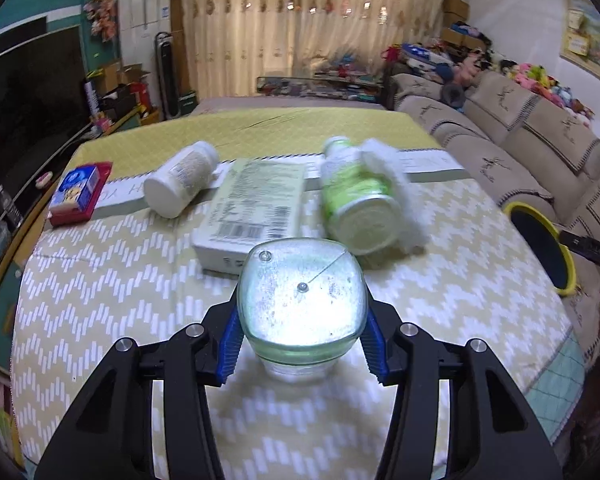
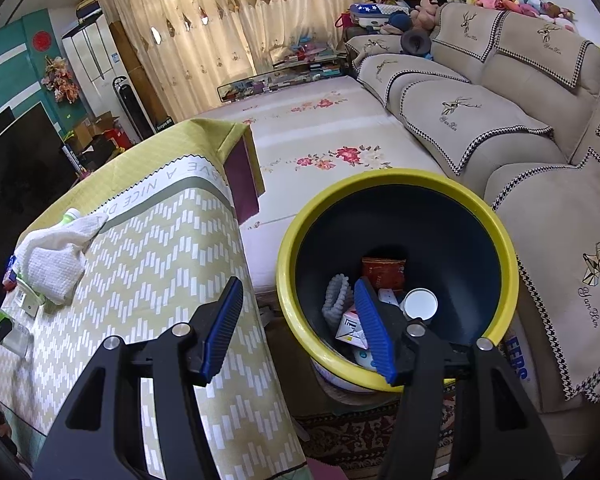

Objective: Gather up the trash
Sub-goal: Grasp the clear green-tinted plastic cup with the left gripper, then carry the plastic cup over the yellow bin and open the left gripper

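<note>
We hold the left gripper over the table, which wears a yellow zigzag cloth. A clear glass jar lies between its blue pads, bottom toward the camera. Both pads sit right against the jar's sides, so we read it as pinched, though the glare on the glass makes the contact on the 3 o'clock side hard to confirm.

Beyond the jar, at 12 o'clock, a flat pale box with a barcode lies label-up. At 11 o'clock a white bottle lies on its side, its base toward us. At 1 o'clock a green bottle also lies on its side, with a white cloth draped against it. Far out at 10 o'clock, near the table edge, rests a red and blue packet.

Our right gripper hangs with its fingers spread and nothing between them, over the near rim of the yellow-rimmed bin. The bin stands on the floor between table and sofa. Inside it we see a red packet, a white round lid, a grey knitted piece and a small white carton.
</note>
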